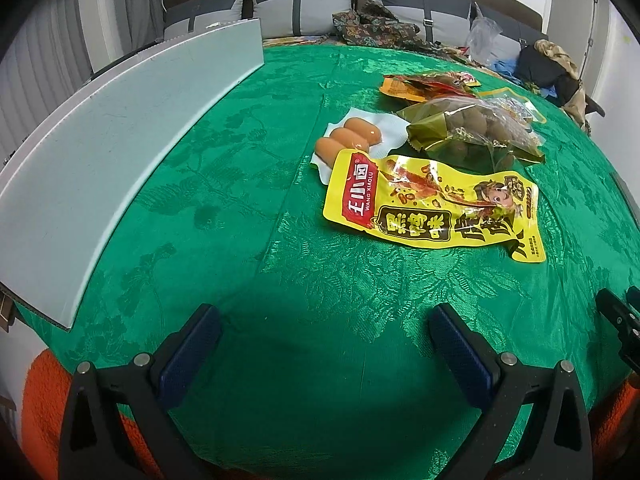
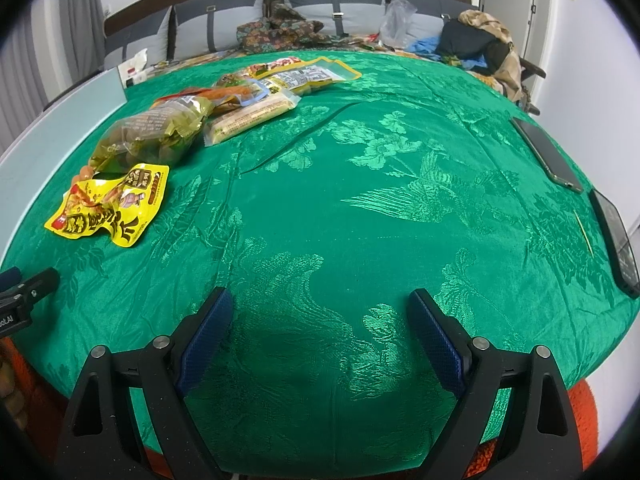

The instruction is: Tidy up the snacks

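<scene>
Two grippers: left gripper (image 1: pixel 324 344) and right gripper (image 2: pixel 322 332), jaws spread wide, holding nothing, over green brocade tablecloth (image 2: pixel 360 208).
Snacks: glossy yellow foil pouch (image 1: pixel 434 206) centre-right in left view; olive-green crinkled bag (image 1: pixel 476 136) just above it.

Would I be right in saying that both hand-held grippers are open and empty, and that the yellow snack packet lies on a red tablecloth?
Not quite: the tablecloth is green, as the left wrist view shows. The yellow snack packet does lie on it, and both the left hand-held gripper and right hand-held gripper are open and empty.

Green tablecloth (image 2: pixel 360 208), snack packets (image 1: pixel 432 204), two phones (image 2: pixel 548 156)
</scene>
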The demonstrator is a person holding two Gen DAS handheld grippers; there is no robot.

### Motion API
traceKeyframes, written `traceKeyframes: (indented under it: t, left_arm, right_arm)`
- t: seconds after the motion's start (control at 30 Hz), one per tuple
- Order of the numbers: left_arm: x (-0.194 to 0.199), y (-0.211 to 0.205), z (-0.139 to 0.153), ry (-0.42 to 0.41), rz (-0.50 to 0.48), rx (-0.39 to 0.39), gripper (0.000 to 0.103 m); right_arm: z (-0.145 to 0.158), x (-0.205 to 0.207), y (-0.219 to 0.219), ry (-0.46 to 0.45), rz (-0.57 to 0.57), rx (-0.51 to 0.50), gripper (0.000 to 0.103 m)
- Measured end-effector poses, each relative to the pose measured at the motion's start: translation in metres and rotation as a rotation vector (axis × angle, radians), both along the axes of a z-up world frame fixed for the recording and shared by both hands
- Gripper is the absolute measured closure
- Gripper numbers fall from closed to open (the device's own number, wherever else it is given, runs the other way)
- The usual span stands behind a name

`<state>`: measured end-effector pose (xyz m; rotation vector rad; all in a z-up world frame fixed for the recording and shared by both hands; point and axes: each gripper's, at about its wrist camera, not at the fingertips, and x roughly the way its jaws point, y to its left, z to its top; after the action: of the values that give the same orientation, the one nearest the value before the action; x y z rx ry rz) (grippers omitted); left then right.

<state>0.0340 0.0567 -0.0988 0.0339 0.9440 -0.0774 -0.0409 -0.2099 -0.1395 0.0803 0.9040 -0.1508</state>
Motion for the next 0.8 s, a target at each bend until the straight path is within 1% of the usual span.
traceKeyframes:
  t: [0.8]
  left_arm:
    - [0.0020, 0.0001, 0.0007, 0.007, -0.010, -0.002, 0.000]
  right_arm:
    - [0.0002, 0.0000, 0.0001, 0.000, 0.000, -0.001, 0.011]
